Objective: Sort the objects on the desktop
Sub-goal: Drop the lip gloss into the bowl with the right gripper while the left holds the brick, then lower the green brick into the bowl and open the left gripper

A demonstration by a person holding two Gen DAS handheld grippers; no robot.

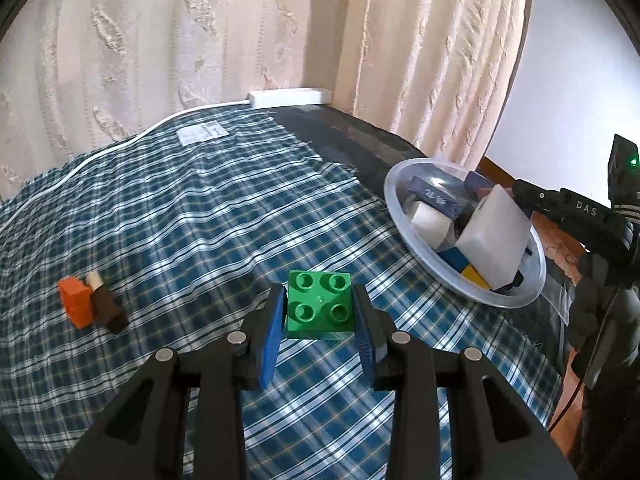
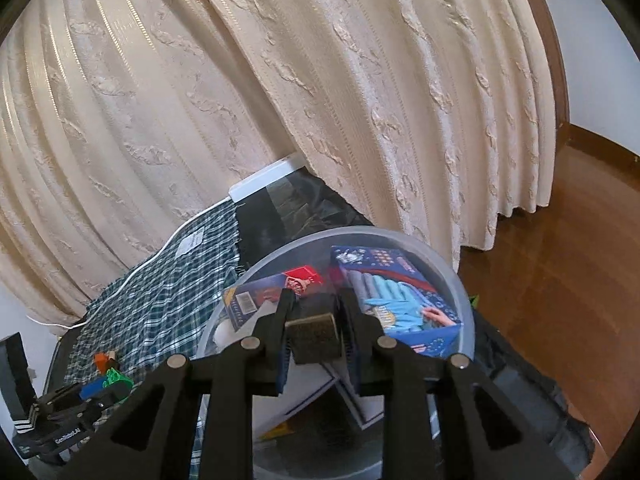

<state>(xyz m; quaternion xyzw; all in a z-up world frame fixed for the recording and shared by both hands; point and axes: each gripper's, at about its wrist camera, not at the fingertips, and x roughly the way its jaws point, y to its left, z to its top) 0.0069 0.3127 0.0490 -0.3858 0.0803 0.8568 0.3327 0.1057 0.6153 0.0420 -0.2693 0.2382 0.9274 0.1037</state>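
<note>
My left gripper (image 1: 319,312) is shut on a green four-stud brick (image 1: 320,305), held just above the blue checked cloth (image 1: 180,208). An orange block (image 1: 75,306) and a brown-and-white block (image 1: 106,306) lie together on the cloth to the left. My right gripper (image 2: 314,332) is shut on a dark grey block (image 2: 314,340) and holds it over the clear plastic bowl (image 2: 464,300). The bowl (image 1: 394,200) holds blue boxes (image 2: 404,304), a red box (image 2: 298,278) and white blocks (image 1: 494,236). The left gripper and green brick also show in the right wrist view (image 2: 114,382).
A white power strip (image 1: 290,97) with its cable lies at the table's far edge against the beige curtain (image 1: 240,32). Dark bare tabletop (image 1: 352,140) lies between cloth and bowl. Wooden floor (image 2: 560,280) lies beyond the table's right edge.
</note>
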